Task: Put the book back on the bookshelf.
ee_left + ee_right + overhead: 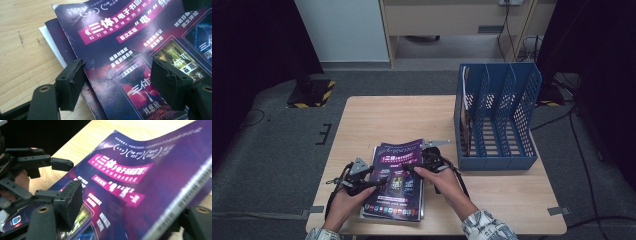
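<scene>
1. The top magazine (398, 170) has a glossy dark purple cover with a magenta banner of white Chinese characters and small framed pictures of book covers below it.
2. It lies on a small stack of magazines (377, 210) near the front edge of the wooden table (377, 117), left of the middle.
3. In the right gripper view its cover curves upward and its spine edge, a pale strip printed with tiny characters, stands tilted above the wood.
4. In the left gripper view the cover shows fine creases and a soft sheen; a second dark cover and a white sheet stick out from under its left side.
5. The right gripper (424, 159) has the magazine's right edge between its jaws: one foam-faced jaw rests over the cover and the other sits under the spine, grasping the lifted edge as far as the pictures show.
6. The left gripper (120, 82) is released: its two black, square-padded jaws stand apart over the cover's lower left part, the left pad at the cover's edge and the right pad over a framed picture.
7. The table is pale, grained wood with faint scuffs.
8. A blue plastic file rack (497, 117) with latticed dividers stands upright at the table's right, well apart from the stack.
</scene>
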Action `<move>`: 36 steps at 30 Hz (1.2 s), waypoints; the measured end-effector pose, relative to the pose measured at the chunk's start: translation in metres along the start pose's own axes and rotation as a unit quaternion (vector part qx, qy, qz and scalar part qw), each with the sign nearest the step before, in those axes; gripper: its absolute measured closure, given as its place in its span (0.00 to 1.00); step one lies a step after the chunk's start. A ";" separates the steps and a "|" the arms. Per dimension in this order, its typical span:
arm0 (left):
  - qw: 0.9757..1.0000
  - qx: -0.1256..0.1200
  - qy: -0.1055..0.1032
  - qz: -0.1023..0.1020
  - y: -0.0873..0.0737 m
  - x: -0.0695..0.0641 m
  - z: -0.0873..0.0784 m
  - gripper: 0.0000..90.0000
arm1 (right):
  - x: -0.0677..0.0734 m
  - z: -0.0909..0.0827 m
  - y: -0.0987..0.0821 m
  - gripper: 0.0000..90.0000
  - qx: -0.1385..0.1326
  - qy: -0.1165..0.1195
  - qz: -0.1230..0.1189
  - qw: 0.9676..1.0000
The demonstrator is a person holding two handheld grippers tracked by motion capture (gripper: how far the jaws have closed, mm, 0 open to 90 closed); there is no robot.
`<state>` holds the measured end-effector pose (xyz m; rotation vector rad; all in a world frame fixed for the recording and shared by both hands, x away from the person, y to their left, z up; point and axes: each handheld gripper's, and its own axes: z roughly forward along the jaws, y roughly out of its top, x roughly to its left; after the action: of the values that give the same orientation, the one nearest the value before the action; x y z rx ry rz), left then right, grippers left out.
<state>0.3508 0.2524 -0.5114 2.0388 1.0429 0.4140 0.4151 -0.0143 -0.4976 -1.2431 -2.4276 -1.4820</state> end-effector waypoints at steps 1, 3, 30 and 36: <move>1.000 0.000 0.000 0.000 0.000 0.000 0.000 0.30 | 0.001 0.002 0.001 0.31 0.002 -0.002 -0.002 1.000; 1.000 0.000 0.000 0.000 0.000 0.000 0.000 0.30 | 0.003 0.008 0.004 0.30 0.006 -0.008 -0.007 1.000; 1.000 -0.001 0.005 -0.005 0.003 -0.003 0.003 0.27 | 0.004 0.016 0.014 0.81 -0.015 -0.045 0.021 0.999; 1.000 -0.001 -0.003 0.002 0.006 -0.004 0.004 0.23 | 0.011 0.006 0.026 0.86 -0.037 -0.044 -0.018 0.998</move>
<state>0.3542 0.2454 -0.5090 2.0390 1.0340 0.4123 0.4269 0.0027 -0.4774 -1.3132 -2.4841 -1.5716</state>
